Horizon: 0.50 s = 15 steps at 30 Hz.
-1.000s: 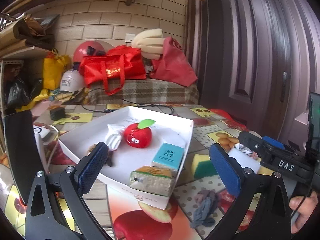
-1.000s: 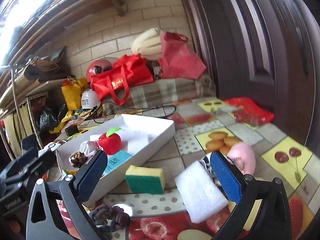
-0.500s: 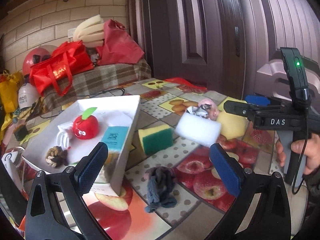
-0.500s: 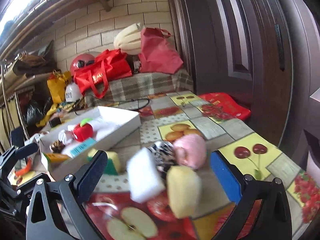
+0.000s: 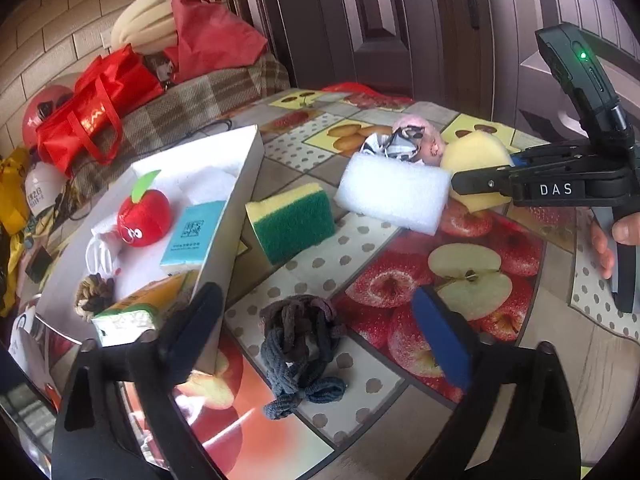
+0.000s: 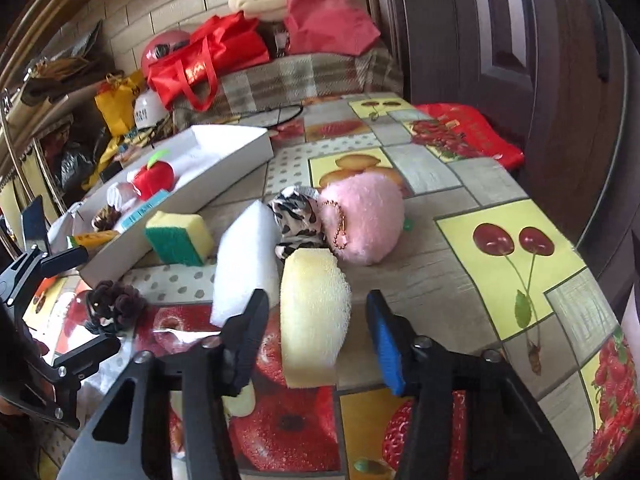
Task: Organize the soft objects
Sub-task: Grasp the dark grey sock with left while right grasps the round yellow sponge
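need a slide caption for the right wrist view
Right gripper closing around a pale yellow sponge on the fruit-print tablecloth, not yet pressing it.

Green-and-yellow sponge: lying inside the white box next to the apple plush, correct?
No. The green-and-yellow sponge sits on the tablecloth just outside the white box, against its side wall; the apple plush is inside. The left wrist view shows it.
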{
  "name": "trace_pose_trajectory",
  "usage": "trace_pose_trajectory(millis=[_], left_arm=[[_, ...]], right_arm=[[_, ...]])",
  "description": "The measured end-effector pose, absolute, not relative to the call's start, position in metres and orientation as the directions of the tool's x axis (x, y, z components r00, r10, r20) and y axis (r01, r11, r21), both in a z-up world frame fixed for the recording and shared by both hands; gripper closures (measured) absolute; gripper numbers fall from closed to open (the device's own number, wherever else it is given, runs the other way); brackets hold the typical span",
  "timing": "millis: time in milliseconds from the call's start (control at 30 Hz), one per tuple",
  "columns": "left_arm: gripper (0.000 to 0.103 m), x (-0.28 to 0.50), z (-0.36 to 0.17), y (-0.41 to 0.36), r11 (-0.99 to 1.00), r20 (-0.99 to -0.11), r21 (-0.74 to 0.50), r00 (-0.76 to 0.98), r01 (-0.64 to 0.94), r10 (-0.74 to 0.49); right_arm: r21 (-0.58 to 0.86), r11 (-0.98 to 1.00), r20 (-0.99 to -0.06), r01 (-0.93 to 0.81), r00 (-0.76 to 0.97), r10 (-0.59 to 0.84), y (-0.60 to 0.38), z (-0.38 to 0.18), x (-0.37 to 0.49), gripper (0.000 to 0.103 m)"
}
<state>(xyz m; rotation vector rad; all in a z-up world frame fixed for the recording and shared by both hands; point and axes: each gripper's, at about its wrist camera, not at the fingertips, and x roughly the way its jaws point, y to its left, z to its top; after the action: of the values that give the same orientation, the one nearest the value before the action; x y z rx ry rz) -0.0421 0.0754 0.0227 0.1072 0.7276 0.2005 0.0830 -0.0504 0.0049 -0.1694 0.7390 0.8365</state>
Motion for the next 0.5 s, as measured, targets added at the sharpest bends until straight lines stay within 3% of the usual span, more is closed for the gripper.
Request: trace_pose_trajectory(millis=[33, 67, 100, 267, 400, 500], left_arm=[[0.056, -0.038, 0.019, 0.077, 0.978, -0.675, 0.157, 0.708, -0.137, 0.208], [0.07, -0.034, 0.015, 0.079, 0.98, -0.696, 0.151, 0.689, -0.131, 0.2], [0.075, -0.033, 0.015, 0.078, 0.982, -0.703, 0.145, 0.687, -0.118, 0.186], [0.077, -0.05, 0.026, 0.067, 0.974, -0.616, 0.192, 0.758, -0.12, 0.215], [0.077, -0.085, 0.047, 0.07, 0.973, -0.453, 0.164, 0.863, -0.165, 0.223], [0.077, -0.113, 0.06, 0.082, 0.967, -0.326, 0.101, 0.911, -0.233, 0.253]], right_arm=[[0.16, 0.667, -0.662, -0.728, 0.422, 0.619, -0.051, 0.003, 0.085, 0.081], [0.173, 0.665, -0.655, -0.726, 0.42, 0.628, -0.054, 0.003, 0.086, 0.081], [0.189, 0.665, -0.633, -0.723, 0.428, 0.645, -0.06, 0.005, 0.085, 0.081], [0.222, 0.663, -0.491, -0.715, 0.505, 0.71, -0.089, 0.024, 0.073, 0.081], [0.165, 0.661, -0.348, -0.732, 0.584, 0.733, -0.1, 0.042, 0.046, 0.081], [0.114, 0.642, -0.294, -0.758, 0.591, 0.751, -0.093, 0.048, 0.032, 0.081]])
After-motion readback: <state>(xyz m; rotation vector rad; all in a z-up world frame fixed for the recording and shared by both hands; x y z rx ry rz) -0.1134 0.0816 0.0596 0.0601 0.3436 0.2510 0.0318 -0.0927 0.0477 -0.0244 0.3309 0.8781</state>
